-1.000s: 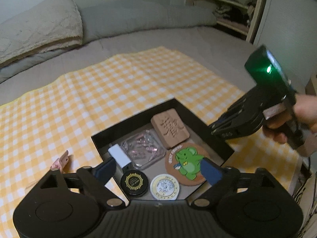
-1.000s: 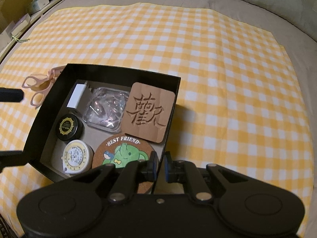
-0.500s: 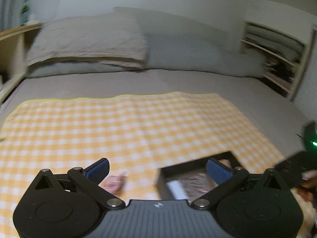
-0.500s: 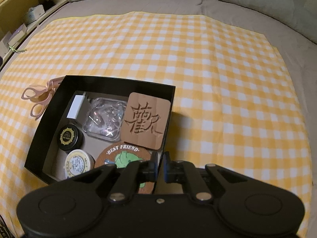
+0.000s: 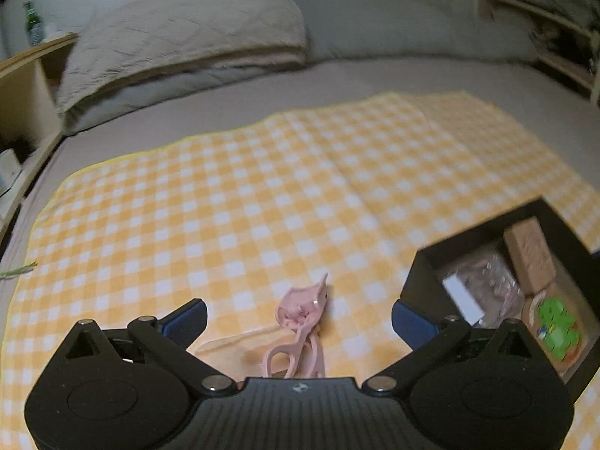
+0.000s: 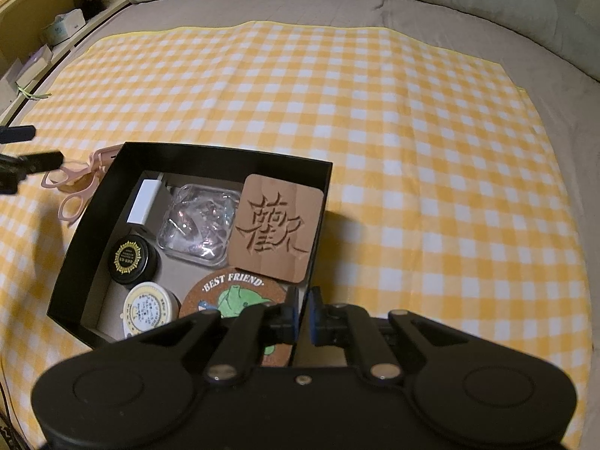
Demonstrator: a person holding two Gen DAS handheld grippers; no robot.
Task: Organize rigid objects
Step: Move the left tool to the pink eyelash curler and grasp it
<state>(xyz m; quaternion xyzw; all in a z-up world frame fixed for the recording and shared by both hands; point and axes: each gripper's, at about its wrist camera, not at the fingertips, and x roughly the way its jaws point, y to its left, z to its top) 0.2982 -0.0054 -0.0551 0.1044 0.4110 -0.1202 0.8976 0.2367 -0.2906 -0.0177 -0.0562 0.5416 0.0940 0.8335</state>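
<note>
Hovering wide-open left gripper [image 5: 299, 317] above pink scissors [image 5: 300, 322].

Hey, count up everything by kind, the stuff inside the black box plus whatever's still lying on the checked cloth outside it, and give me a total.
Coasters: 2, wooden square coaster, round cork coaster
Round tins: 2, black tin, cream tin
Clear plastic case: 1
White charger: 1
Pink scissors, outside the box: 1
Total: 7
</note>
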